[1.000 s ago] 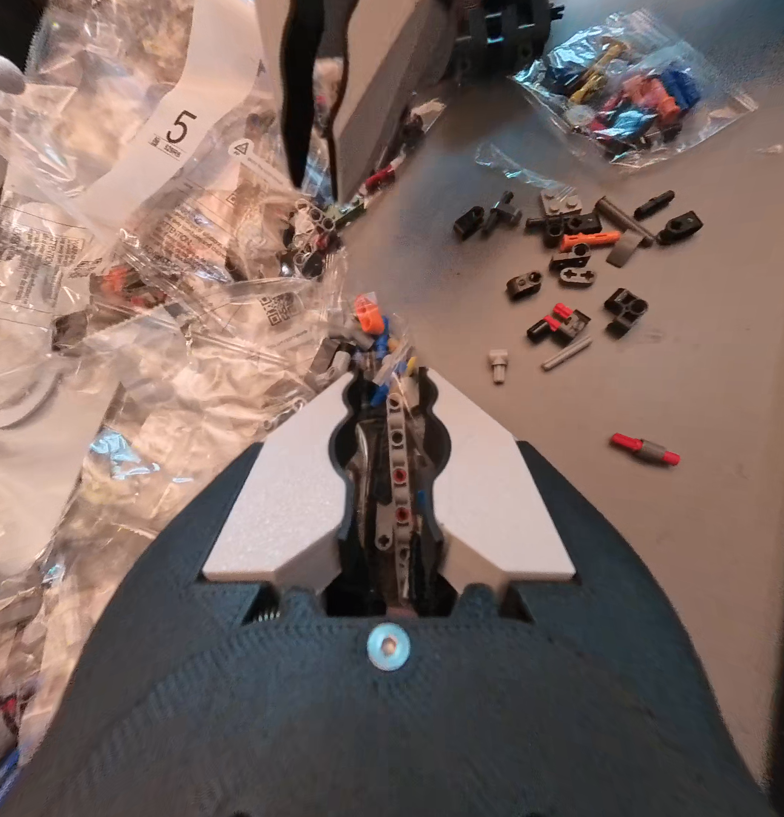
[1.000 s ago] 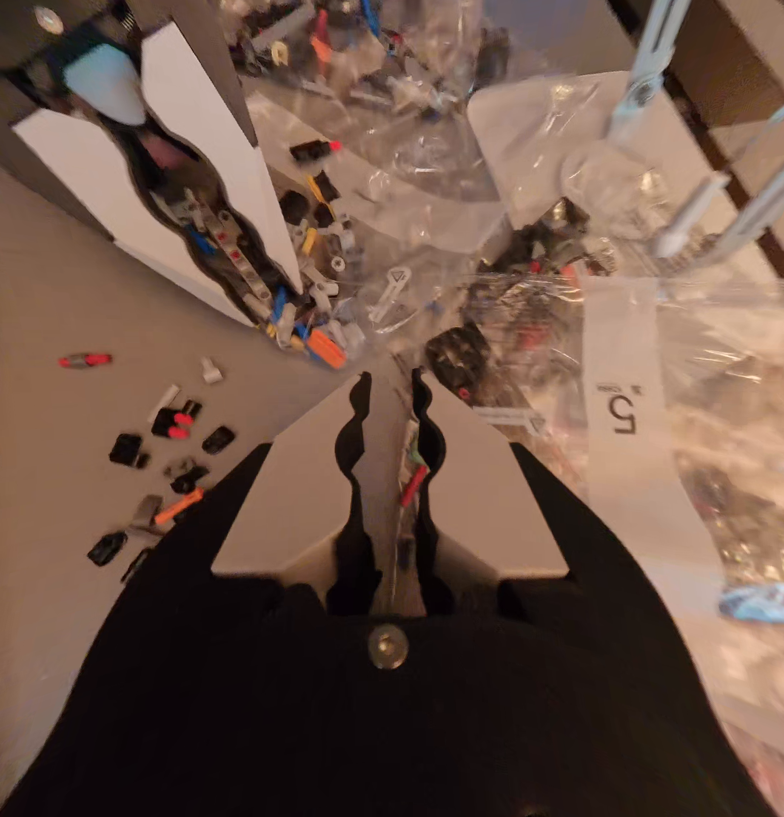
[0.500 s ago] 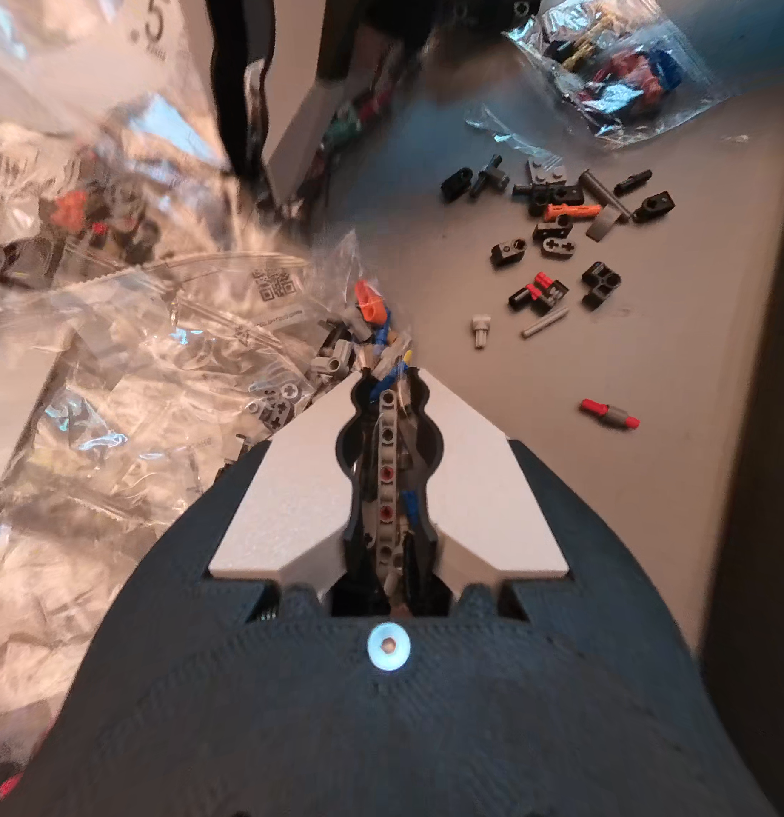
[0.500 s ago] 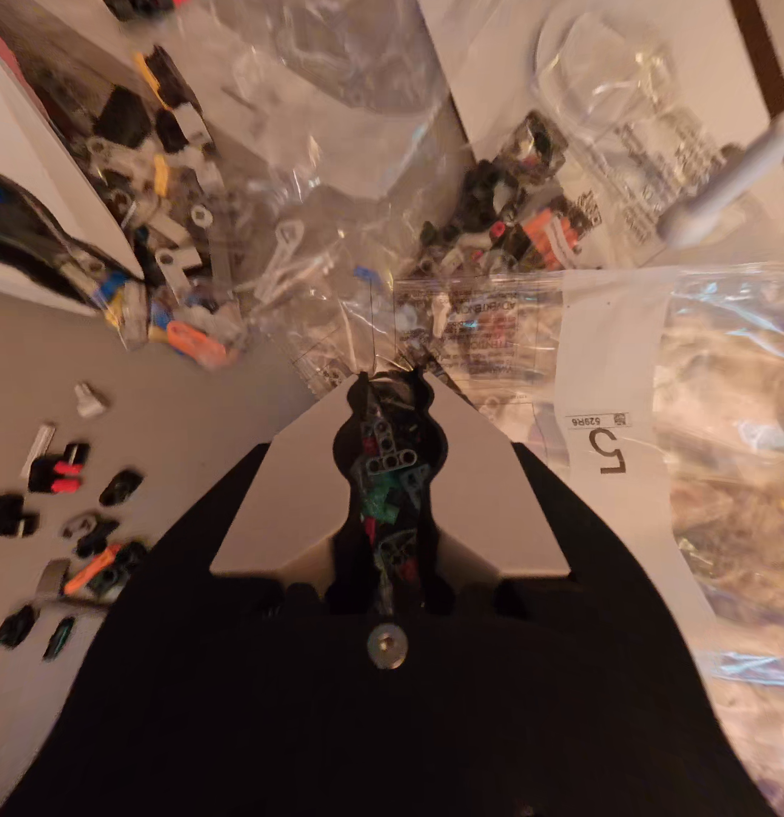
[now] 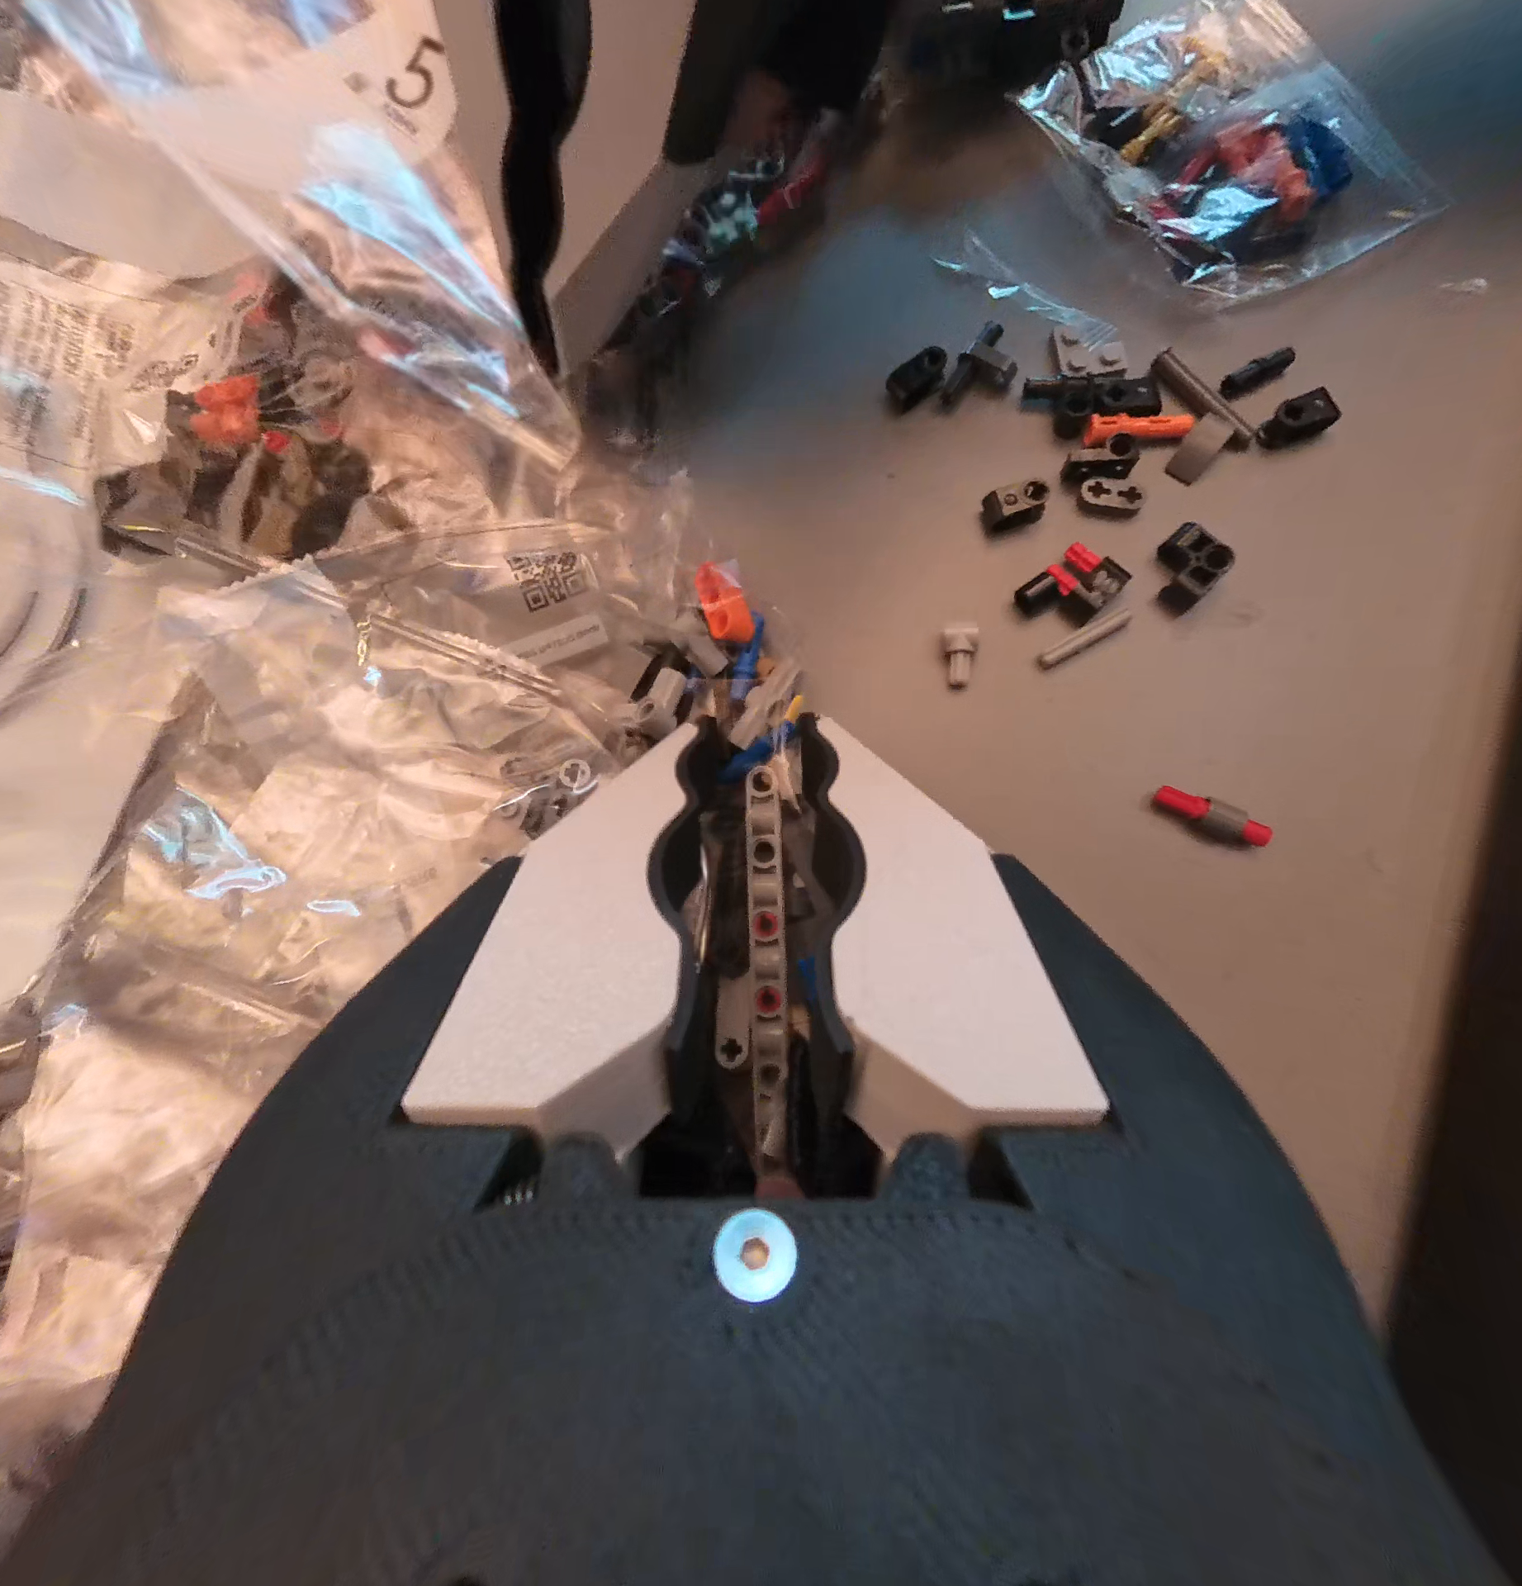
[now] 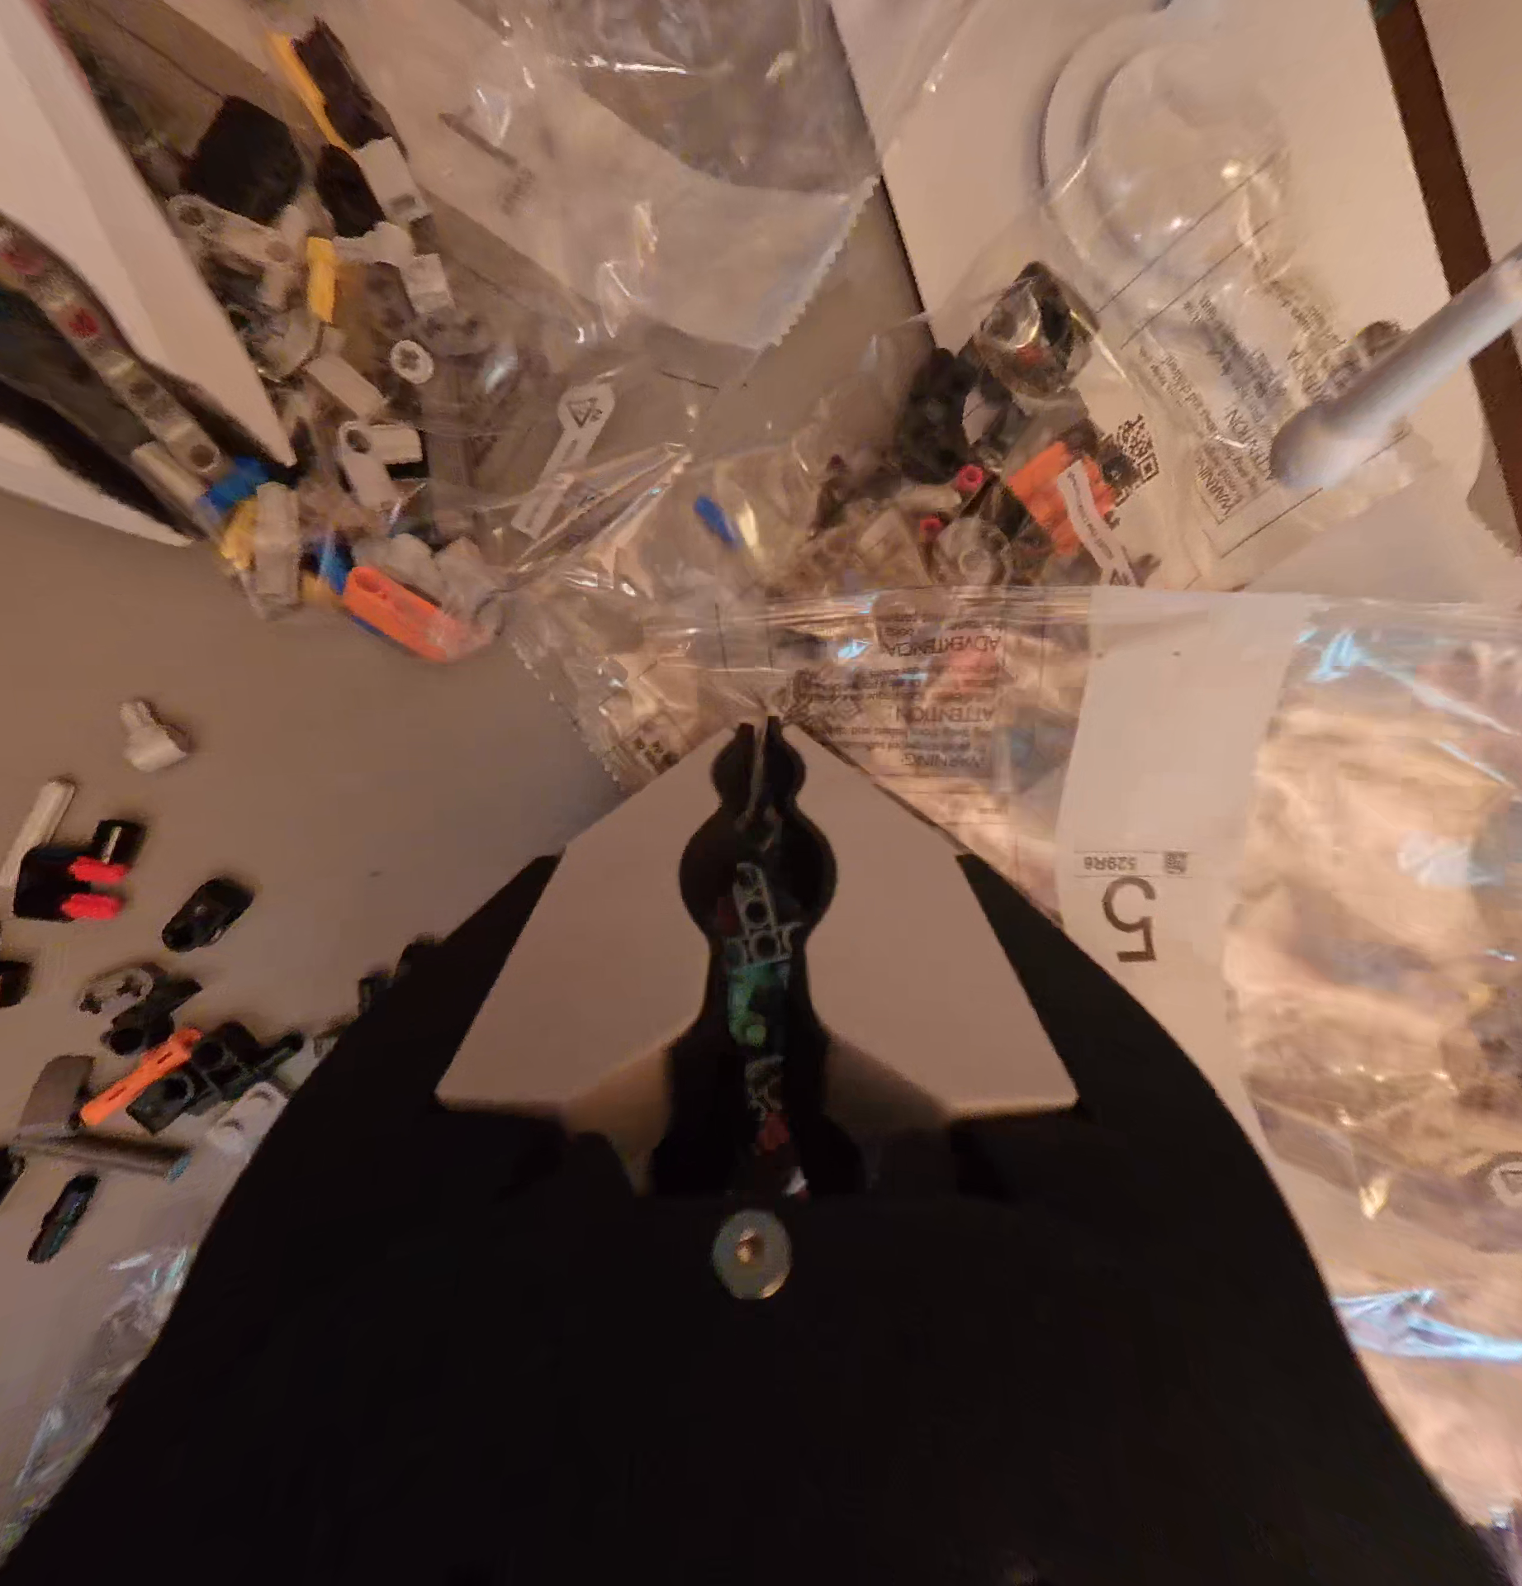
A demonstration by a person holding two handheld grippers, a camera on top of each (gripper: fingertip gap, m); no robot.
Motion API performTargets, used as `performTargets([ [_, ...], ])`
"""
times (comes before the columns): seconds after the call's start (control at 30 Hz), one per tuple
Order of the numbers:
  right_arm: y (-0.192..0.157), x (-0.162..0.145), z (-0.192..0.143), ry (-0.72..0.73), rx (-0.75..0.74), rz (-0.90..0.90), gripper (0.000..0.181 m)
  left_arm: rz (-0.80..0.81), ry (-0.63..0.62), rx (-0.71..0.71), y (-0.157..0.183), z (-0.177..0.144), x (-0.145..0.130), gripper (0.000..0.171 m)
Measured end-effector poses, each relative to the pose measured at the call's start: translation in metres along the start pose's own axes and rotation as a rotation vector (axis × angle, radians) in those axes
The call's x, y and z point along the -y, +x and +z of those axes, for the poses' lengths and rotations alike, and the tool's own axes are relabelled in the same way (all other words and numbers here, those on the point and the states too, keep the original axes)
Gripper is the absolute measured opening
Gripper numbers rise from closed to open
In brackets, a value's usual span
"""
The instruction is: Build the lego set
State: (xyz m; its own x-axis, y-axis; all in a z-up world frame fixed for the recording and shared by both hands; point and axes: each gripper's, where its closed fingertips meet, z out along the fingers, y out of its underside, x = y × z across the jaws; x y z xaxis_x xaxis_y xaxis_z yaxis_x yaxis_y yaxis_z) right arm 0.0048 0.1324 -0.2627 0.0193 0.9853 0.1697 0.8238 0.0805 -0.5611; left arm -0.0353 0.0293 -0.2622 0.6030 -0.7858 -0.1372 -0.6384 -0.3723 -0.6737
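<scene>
Clamping a small bag (image 5: pixel 723 678) of parts in your left gripper (image 5: pixel 757 747), jaws pressed together on the plastic, a grey beam (image 5: pixel 764 910) showing between them. Your right gripper (image 6: pixel 761 742) is pinching another bag (image 6: pixel 766 953) of dark and teal pieces, jaws nearly touching. Loose pieces (image 5: pixel 1100 463) are lying on the table (image 5: pixel 826 446) at 1 o'clock in the left view, with a red-tipped pin (image 5: pixel 1212 815) at 3 o'clock and a sealed bag (image 5: pixel 1220 154) further out. Numbered bag (image 6: pixel 1255 858) is sitting at 3 o'clock in the right view. Nothing assembled is showing; you're judged barely started, bags unopened.
</scene>
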Motion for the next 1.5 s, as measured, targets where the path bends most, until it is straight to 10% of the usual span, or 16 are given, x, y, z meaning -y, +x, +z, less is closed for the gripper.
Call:
performTargets([
  [0.43, -0.058, 0.022, -0.025, 0.127, 0.142, -0.241, 0.0, -0.139, 0.207, 0.066, -0.027, -0.017, 0.027, 0.029],
  [0.83, -0.105, 0.041, -0.028, 0.196, 0.184, -0.473, 0.0, -0.459, 0.486, -0.194, -0.024, -0.025, 0.063, 0.049],
  [1.0, -0.118, 0.047, -0.03, 0.231, 0.216, -0.5, 0.0, -0.457, 0.377, -0.142, -0.028, -0.012, 0.045, 0.033],
  [1.13, -0.109, 0.049, -0.042, 0.275, 0.25, -0.409, 0.011, -0.429, 0.385, -0.129, -0.029, -0.014, 0.045, 0.0],
  [1.5, -0.009, 0.021, -0.057, 0.297, 0.11, 0.092, 0.033, -0.335, 0.432, -0.104, -0.03, -0.028, 0.047, 0.0],
])
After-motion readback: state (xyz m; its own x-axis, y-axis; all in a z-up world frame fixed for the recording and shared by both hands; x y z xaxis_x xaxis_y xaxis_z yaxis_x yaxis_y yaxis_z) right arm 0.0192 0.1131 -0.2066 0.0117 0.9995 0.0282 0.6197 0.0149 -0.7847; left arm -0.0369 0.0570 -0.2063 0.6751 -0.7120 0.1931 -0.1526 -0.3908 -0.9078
